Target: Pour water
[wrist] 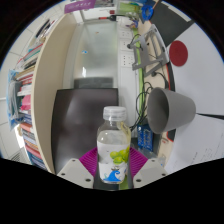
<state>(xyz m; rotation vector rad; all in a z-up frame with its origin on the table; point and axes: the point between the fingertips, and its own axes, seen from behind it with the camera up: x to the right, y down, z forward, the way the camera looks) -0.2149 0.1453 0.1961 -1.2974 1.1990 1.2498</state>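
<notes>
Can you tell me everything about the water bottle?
The water bottle is clear plastic with a white cap and a green-and-white label around its middle. It stands upright between the gripper fingers, whose pink pads sit at both its sides and look pressed against it. A grey pot sits beyond it, apart.

Surroundings: shelving, chair, glass panel.
Bookshelf [28, 95] holds upright books along one side; dark chair [82, 118] stands before a frosted glass panel [108, 55]; red disc [179, 51] on the far wall.
</notes>
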